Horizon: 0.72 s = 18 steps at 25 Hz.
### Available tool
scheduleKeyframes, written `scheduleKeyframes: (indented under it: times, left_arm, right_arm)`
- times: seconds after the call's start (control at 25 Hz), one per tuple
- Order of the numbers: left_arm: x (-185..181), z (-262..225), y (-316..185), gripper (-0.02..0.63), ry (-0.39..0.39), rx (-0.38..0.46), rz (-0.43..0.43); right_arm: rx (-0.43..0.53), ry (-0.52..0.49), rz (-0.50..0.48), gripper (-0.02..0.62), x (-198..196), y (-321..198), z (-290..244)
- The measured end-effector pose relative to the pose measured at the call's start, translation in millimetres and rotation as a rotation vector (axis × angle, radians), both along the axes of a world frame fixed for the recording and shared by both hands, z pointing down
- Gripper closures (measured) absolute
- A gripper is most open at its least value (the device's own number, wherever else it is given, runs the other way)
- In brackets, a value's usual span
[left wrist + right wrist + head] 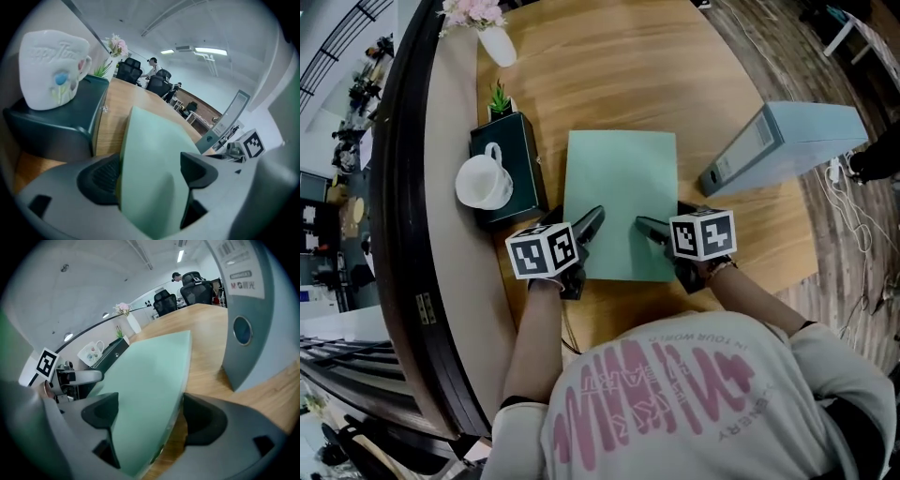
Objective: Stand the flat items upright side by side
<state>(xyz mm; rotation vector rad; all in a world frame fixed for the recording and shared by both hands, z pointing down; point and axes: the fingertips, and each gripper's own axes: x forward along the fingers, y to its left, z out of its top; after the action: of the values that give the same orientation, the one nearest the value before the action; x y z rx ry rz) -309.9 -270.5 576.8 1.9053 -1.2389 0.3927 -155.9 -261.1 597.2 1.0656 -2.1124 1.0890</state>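
Straddling the green folder (619, 187), left tongs (152, 169) and right tongs (151, 413) gape wide.

white mug (483, 182) sits on a dark box (521, 150), perhaps tissues, near a vase (499, 45).

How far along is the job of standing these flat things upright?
Done: the grey binder looks upright already. In hand: the left tool and right tool straddle the green folder's near edge, jaws open, not gripping. Left: raising that folder, which lies flat, beside the binder.
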Motion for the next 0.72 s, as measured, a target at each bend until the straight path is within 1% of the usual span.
scheduleKeyframes:
  times: [0.08, 0.2, 0.32, 0.44, 0.56, 0.6, 0.64, 0.72]
  left_arm:
    - [0.6, 2.8, 4.2, 0.214, -0.034, 0.002, 0.050]
    - [-3.2, 5.6, 25.1, 0.295, -0.109, -0.048, 0.137]
    - [-8.5, 5.0, 45.7, 0.295, -0.138, -0.111, 0.167]
    - [-13.0, 10.1, 69.6, 0.291, -0.184, -0.131, 0.192]
    - [-13.0, 12.9, 99.7, 0.292, -0.175, -0.210, 0.245]
    - [-12.0, 11.4, 105.9, 0.281, -0.173, -0.225, 0.271]
    - [-10.3, 8.3, 109.6, 0.279, -0.176, -0.220, 0.291]
    - [-4.0, -1.2, 115.1, 0.271, -0.188, -0.156, 0.302]
  right_arm:
    - [-0.007, 0.013, 0.017, 0.161, -0.1, 5.2, 0.6]
    - [-0.045, 0.036, 0.016, 0.164, -0.4, 25.4, -0.4]
    - [-0.040, 0.038, -0.009, 0.166, -5.9, 44.8, -4.3]
    - [-0.025, 0.072, -0.037, 0.166, -13.0, 70.2, -4.2]
    - [-0.002, 0.099, -0.055, 0.164, -16.5, 98.0, -7.3]
    - [0.019, 0.101, -0.055, 0.164, -17.1, 103.0, -10.7]
    - [0.043, 0.105, -0.051, 0.164, -16.4, 106.5, -14.5]
    - [0.085, 0.123, -0.037, 0.164, -8.9, 114.5, -22.0]
